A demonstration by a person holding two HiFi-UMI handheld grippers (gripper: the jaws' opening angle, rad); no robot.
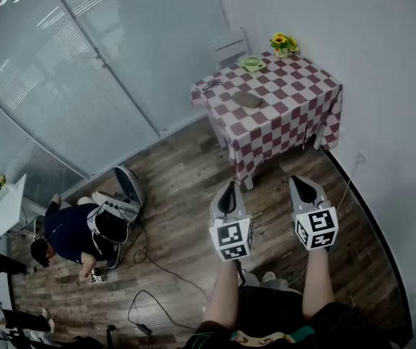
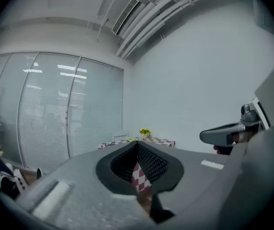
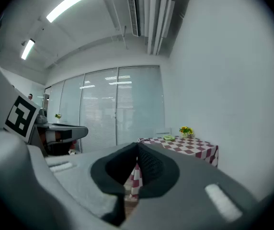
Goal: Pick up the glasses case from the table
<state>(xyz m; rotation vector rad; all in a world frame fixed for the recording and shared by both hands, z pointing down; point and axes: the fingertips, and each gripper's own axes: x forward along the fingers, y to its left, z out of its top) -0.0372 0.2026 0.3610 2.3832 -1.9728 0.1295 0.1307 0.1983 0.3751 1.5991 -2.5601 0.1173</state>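
The glasses case [image 1: 249, 99], a grey-brown oval, lies near the middle of a table with a red-and-white checked cloth [image 1: 295, 104] at the far side of the room. Both grippers are held well short of that table, over the wooden floor. My left gripper [image 1: 229, 185] and right gripper [image 1: 300, 181] point toward the table, side by side. In the left gripper view the jaws [image 2: 137, 145] meet at the tips with nothing between them. The right gripper's jaws [image 3: 138, 147] stand the same way, shut and empty. I cannot make out the case in either gripper view.
On the table stand a sunflower pot [image 1: 284, 43], a green dish [image 1: 252, 64] and a small dark item [image 1: 212, 85]. A white chair [image 1: 228, 47] stands behind it. A person [image 1: 77, 235] crouches on the floor at left beside an open white case [image 1: 124, 191]; cables [image 1: 150, 297] trail across the floor.
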